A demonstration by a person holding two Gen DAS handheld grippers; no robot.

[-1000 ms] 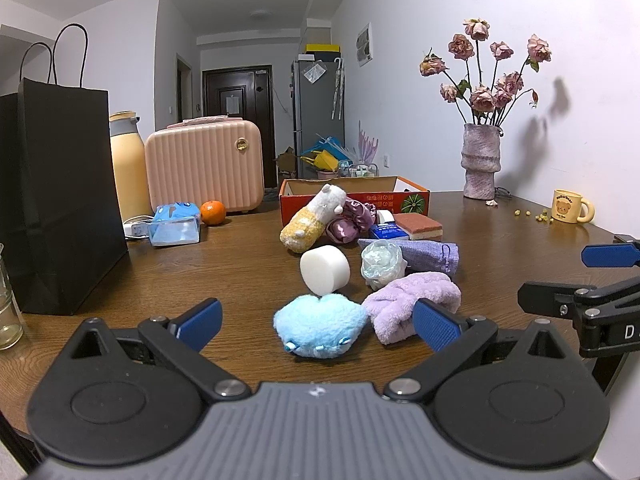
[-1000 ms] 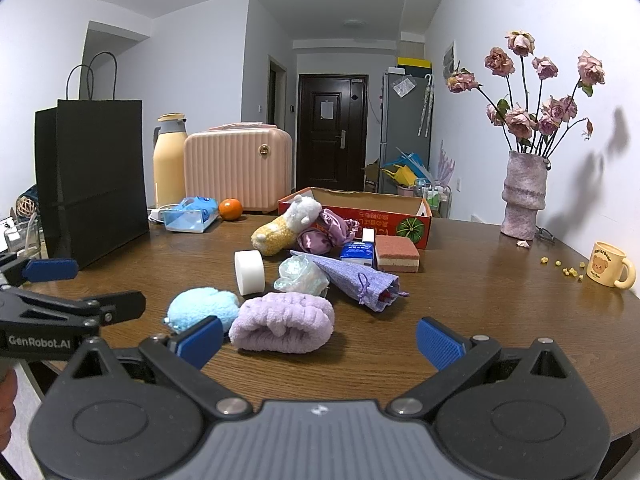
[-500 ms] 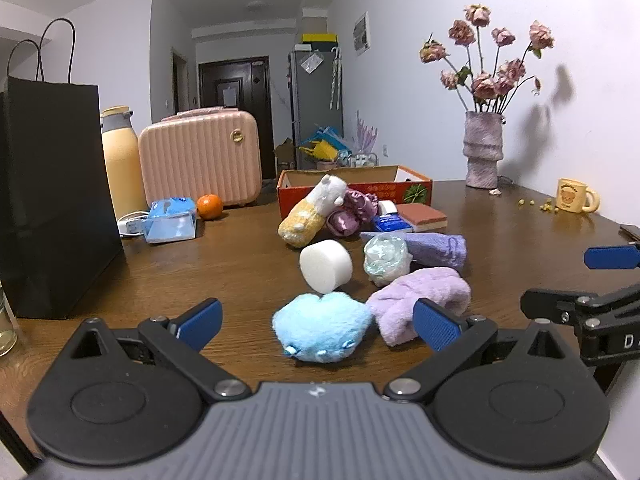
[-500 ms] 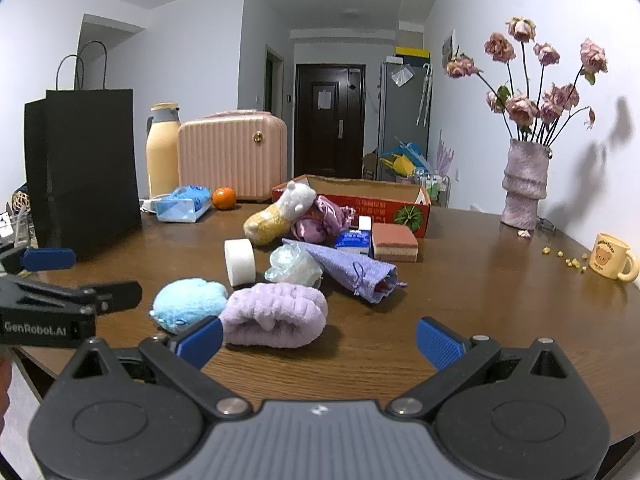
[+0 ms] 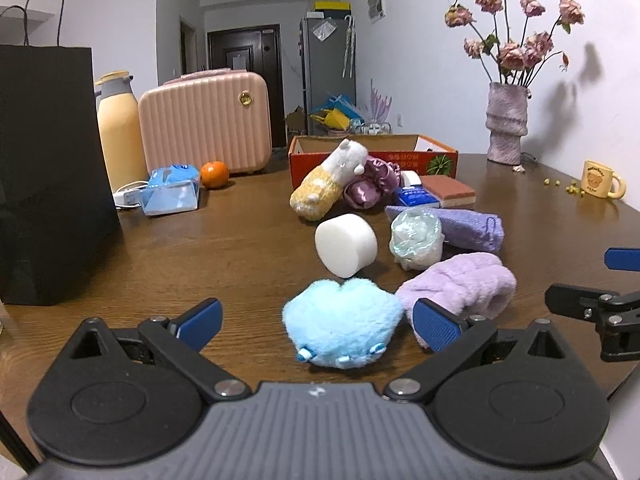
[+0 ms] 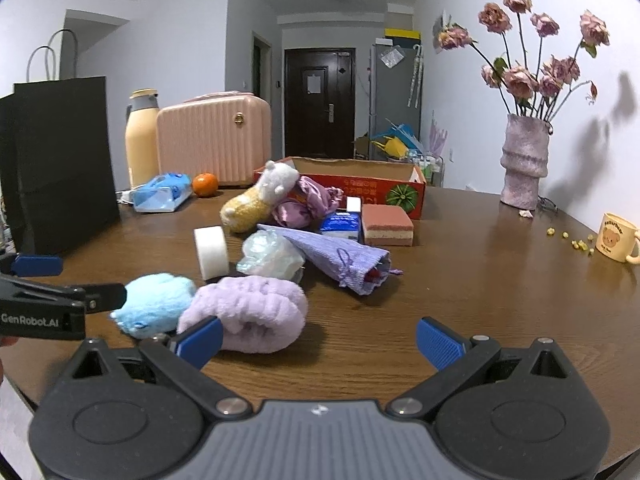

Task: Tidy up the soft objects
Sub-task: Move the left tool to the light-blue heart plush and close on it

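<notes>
Sitting closer to the left gripper [image 5: 316,324] than 1 s ago, the blue plush [image 5: 342,322] lies on the table [image 5: 224,252] between its spread fingers, untouched. Lilac plush roll [image 6: 246,314] touches it on the right; the right gripper [image 6: 318,338] has also advanced, jaws wide, left finger [image 6: 198,340] now just in front of that roll. White foam cylinder [image 5: 346,244] and orange box [image 6: 360,186] sit behind, unmoved.
</notes>
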